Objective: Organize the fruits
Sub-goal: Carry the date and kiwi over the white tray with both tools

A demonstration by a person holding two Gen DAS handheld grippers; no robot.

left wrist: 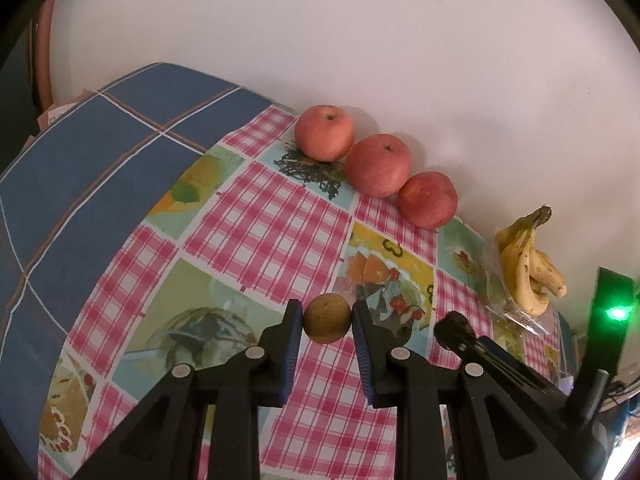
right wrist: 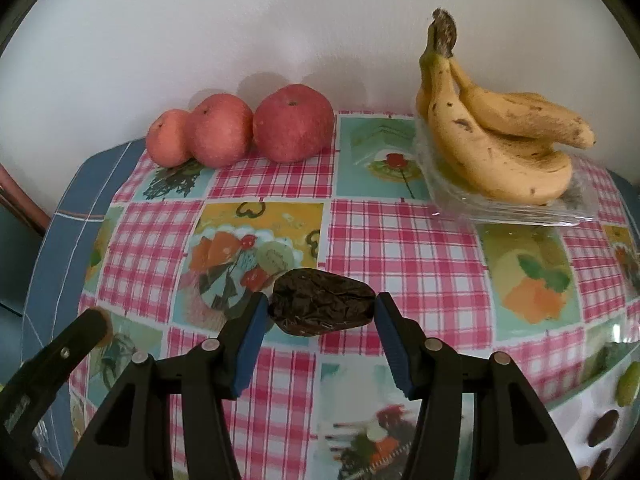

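My left gripper (left wrist: 327, 314) is shut on a small round brown-yellow fruit (left wrist: 327, 322), held just above the checked tablecloth (left wrist: 260, 220). In the right wrist view my right gripper (right wrist: 320, 300) is shut on a dark wrinkled date (right wrist: 320, 306), its blue pads (right wrist: 252, 332) pressing both ends. Three red apples (left wrist: 378, 166) stand in a row against the white wall, also seen as apples (right wrist: 294, 122) at the back left. A bunch of bananas (right wrist: 492, 148) rests on a clear plastic wrap (right wrist: 520, 210) at the back right; the left wrist view shows the bananas (left wrist: 528, 264) on its right.
A blue cloth (left wrist: 80, 184) covers the table's left side and edge. More dark dates (right wrist: 604, 428) and a green fruit (right wrist: 628, 384) lie at the lower right. The other gripper's black finger (left wrist: 454, 326) is close on the right, and the left finger (right wrist: 86, 328) shows at lower left.
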